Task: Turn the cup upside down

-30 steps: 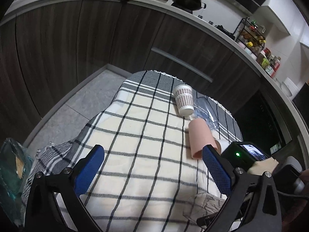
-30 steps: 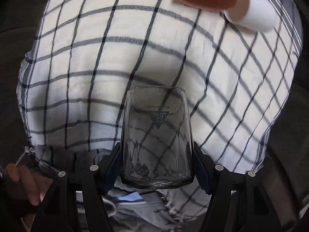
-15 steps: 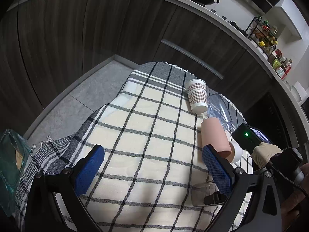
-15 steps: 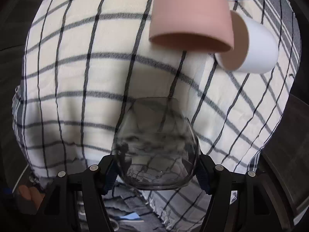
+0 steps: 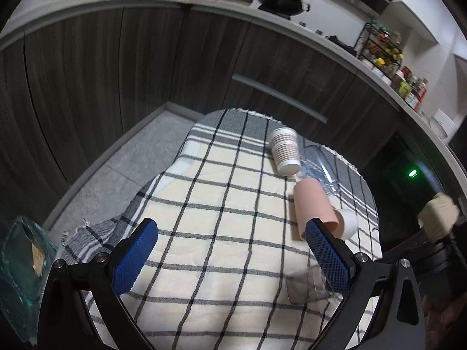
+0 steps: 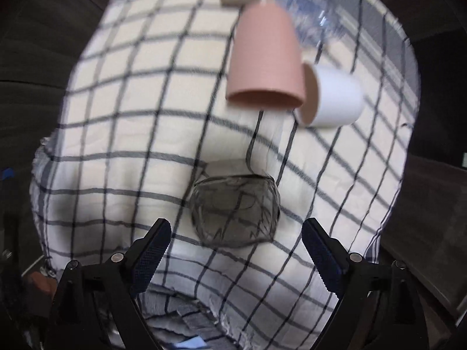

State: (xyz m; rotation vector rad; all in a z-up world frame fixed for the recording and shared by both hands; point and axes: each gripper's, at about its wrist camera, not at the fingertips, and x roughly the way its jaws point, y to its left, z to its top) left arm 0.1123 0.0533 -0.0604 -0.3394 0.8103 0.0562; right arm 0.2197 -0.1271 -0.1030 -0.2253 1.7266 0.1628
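Right gripper [image 6: 236, 245] jaws spread wide, nothing between them; the clear glass cup [image 6: 235, 210] sits on the checked cloth [image 6: 131, 110] just ahead of the fingertips, not touching either pad. Frame is motion-blurred, so can't tell for sure which end of the glass is down. In the left wrist view the same glass cup [image 5: 306, 288] shows at the near right of the cloth [image 5: 219, 233], partly hidden behind that gripper's right finger. Left gripper [image 5: 230, 250] also wide apart, empty, hovering over the near edge of the cloth. Farther along on the right side: pink cup [image 6: 264, 64] lying on its side, mouth toward the near edge, with a white cup [image 6: 335, 99] on its side touching it on the right. Beyond those, a patterned paper cup [image 5: 284, 154] and a clear plastic cup [image 5: 318, 166] just beside it, at the far right of the cloth. Dark wood cabinets [image 5: 116, 67] beyond the table.
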